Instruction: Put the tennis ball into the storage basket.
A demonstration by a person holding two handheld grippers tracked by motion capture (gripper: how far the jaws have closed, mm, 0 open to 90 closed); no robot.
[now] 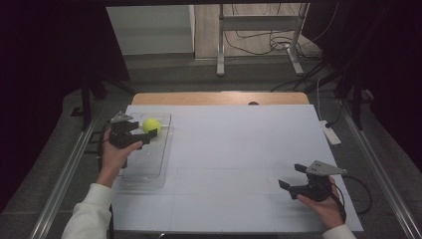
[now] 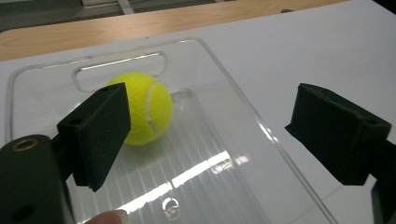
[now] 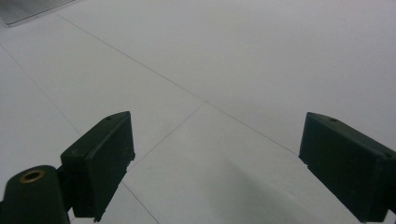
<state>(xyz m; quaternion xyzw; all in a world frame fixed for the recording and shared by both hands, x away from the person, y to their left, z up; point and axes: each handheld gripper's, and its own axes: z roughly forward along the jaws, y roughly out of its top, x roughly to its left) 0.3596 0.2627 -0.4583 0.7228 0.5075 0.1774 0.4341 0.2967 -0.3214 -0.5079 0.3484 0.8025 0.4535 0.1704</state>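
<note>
A: Ball [image 2: 147, 108] first: it sits in the clear tray [image 1: 158, 154], toward the tray's far end by the handle slot, resting on the ribbed floor.

B: And from the left tool [image 1: 145, 138]?

A: Just ahead of it. In the left gripper view the ball lies beyond the tool's left pad [image 2: 98, 135], partly hidden behind it, not between the two. The jaws stand spread with nothing pressed between them.

B: So the ball is free?

A: It looks so; no pad touches it, as far as I can tell.

B: Any long axis?

A: None, it is round; the tray runs lengthwise away from the person.

B: The right tool [image 1: 289, 180]?

A: Well apart, over the bare white desk [image 3: 243, 56], jaws spread and empty. The left hand is much the nearer.
</note>
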